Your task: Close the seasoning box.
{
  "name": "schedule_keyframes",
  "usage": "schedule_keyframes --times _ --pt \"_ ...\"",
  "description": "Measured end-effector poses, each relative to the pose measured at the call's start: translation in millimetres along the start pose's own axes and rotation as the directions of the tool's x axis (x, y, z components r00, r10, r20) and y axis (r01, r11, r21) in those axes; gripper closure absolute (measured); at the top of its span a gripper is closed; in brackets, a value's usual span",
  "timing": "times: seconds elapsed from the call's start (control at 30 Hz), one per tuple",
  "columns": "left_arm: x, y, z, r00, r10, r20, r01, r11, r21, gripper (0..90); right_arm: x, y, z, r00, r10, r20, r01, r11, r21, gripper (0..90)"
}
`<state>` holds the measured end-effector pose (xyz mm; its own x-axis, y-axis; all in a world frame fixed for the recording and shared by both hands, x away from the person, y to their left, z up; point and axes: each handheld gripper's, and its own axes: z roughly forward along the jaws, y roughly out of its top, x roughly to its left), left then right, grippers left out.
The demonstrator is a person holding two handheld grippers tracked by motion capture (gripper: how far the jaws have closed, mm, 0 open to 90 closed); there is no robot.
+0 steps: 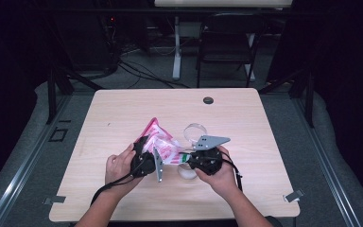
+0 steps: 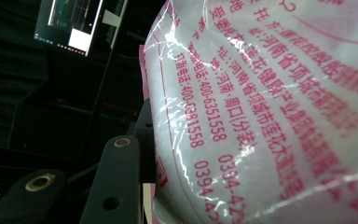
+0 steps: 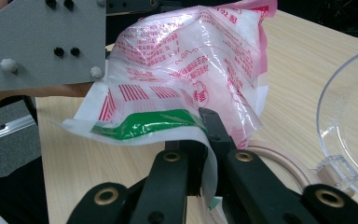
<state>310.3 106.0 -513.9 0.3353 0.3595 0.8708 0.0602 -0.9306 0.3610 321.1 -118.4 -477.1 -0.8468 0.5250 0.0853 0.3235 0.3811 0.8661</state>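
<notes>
A clear plastic bag [image 1: 159, 144] with pink print and white contents is held above the wooden table [image 1: 123, 109], stretched between both grippers. My left gripper [image 1: 146, 160] grips its left side. In the left gripper view the bag [image 2: 270, 107] presses against one black jaw of my left gripper [image 2: 151, 135] and hides the other jaw. My right gripper [image 1: 194, 158] is shut on the bag's lower right edge. In the right gripper view, my right gripper [image 3: 200, 128] pinches the white film beside a green stripe [image 3: 144, 123] on the bag [image 3: 191, 60].
A clear round lid [image 1: 194, 131] lies just behind the grippers, and a clear round container [image 1: 187, 172] sits under my right gripper. The right gripper view has the clear dish [image 3: 349, 116] and a beige ring [image 3: 282, 161] at right. A black grommet [image 1: 208, 100] marks the table's far edge.
</notes>
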Motion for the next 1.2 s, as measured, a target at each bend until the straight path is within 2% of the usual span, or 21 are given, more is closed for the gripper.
schedule_keyframes --times 0.23,0.5,1.07,1.2 --pt "1.5 2.2 -1.4 0.9998 0.016 -0.011 -0.016 0.9999 0.000 62.3 -0.6 -0.1 -0.4 0.9998 0.015 -0.012 -0.015 1.000 -0.007 89.0" --pt "5.2 5.8 -3.0 0.9985 0.050 -0.024 -0.050 0.9987 -0.003 62.4 -5.4 -1.8 -1.0 0.9995 0.030 0.001 -0.030 1.000 -0.004 89.1" --pt "12.8 10.9 -4.6 0.9953 0.082 -0.051 -0.083 0.9965 -0.008 62.6 -5.5 -1.8 -2.3 0.9996 0.027 0.007 -0.027 1.000 -0.001 89.3" --pt "13.9 12.8 -5.9 0.9929 0.102 -0.061 -0.103 0.9946 -0.011 62.7 -6.1 -2.2 -2.4 0.9995 0.029 0.008 -0.029 1.000 0.001 89.2"
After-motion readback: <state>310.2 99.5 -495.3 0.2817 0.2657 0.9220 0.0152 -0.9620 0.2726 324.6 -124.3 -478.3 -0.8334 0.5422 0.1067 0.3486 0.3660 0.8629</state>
